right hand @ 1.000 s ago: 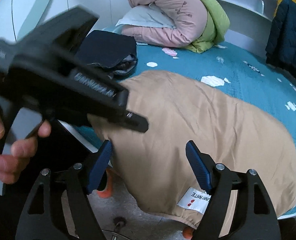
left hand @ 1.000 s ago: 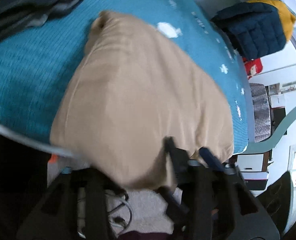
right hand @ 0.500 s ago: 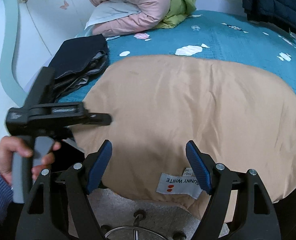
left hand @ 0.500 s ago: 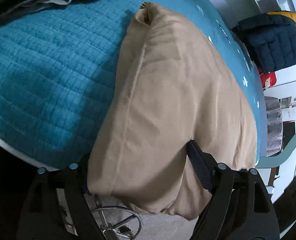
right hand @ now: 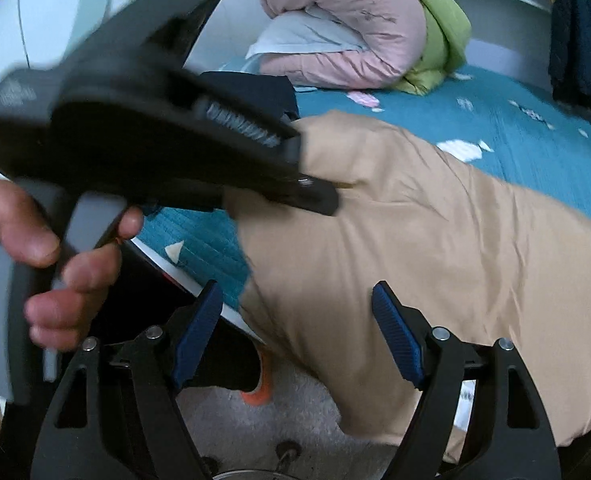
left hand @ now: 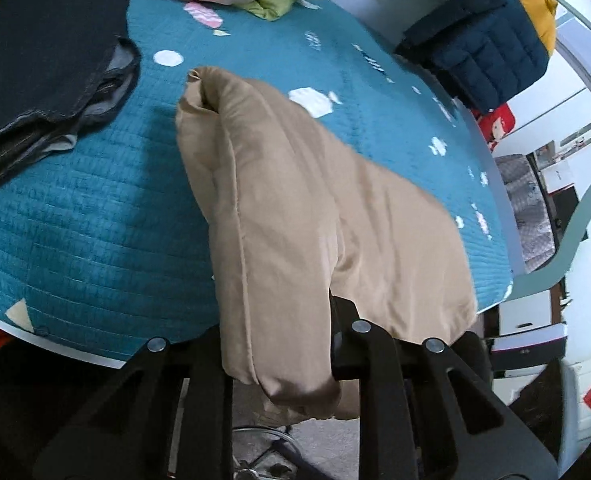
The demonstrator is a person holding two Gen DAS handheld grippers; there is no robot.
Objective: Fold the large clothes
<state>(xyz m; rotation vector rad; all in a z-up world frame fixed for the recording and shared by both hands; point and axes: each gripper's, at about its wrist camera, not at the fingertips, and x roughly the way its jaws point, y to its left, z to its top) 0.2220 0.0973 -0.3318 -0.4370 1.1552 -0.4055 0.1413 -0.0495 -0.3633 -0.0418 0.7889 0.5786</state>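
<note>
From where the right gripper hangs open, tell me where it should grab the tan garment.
Take the near hem of the tan garment, hanging over the bed's edge, from below and in front. The right gripper already faces it with jaws open; the left gripper has just closed on the left edge.

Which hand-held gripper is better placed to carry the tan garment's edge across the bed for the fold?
Left. The left hand-held gripper is clamped on the tan garment's near edge. The right hand-held gripper is open with nothing gripped.
</note>
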